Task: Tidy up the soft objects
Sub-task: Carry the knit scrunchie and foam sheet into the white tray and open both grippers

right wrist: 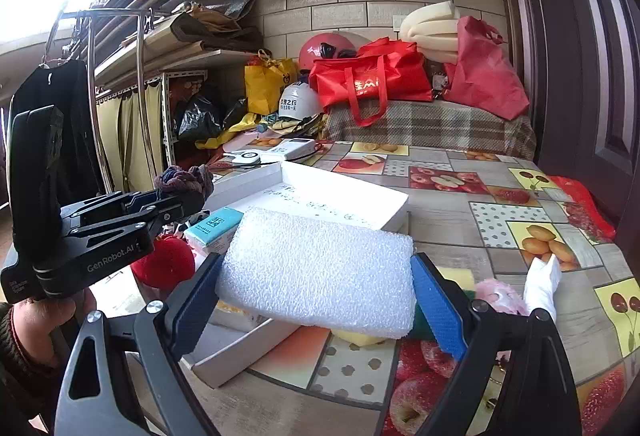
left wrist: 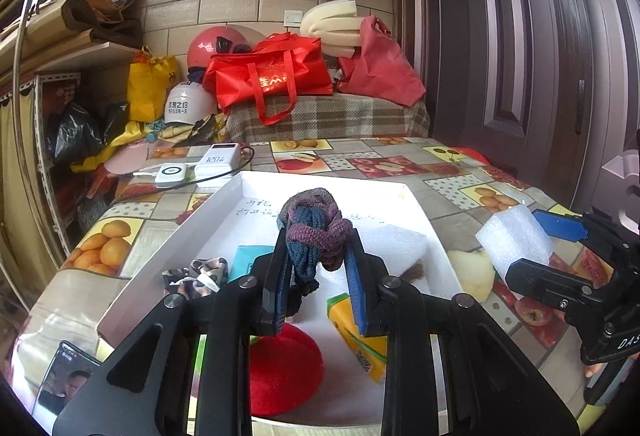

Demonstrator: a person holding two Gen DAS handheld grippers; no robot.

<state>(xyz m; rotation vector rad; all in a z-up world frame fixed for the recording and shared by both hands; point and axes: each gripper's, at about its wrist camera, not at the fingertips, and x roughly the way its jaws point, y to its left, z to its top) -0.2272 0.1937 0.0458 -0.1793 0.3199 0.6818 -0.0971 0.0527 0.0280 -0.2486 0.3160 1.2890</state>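
Observation:
My left gripper [left wrist: 318,248] is shut on a purple and blue knitted sock bundle [left wrist: 316,224], held above the white box [left wrist: 224,192]. In the box lie a red round cushion [left wrist: 286,368], a yellow packet [left wrist: 360,336], a teal tissue pack [left wrist: 248,260], a leopard-print scrunchie [left wrist: 196,276] and a white foam slab [left wrist: 392,240]. My right gripper [right wrist: 316,260] is shut on a white foam block [right wrist: 316,288], just right of the box [right wrist: 348,192]. The left gripper [right wrist: 188,196] and its sock bundle [right wrist: 184,178] also show at the left of the right wrist view.
On the fruit-print tablecloth [right wrist: 440,220], right of the box, lie a yellow sponge [right wrist: 456,276], a pink plush thing [right wrist: 500,296] and a white cloth [right wrist: 544,284]. A power bank [left wrist: 216,158] sits behind the box, a phone [left wrist: 68,380] at front left. Red bags [left wrist: 272,76] are piled at the back.

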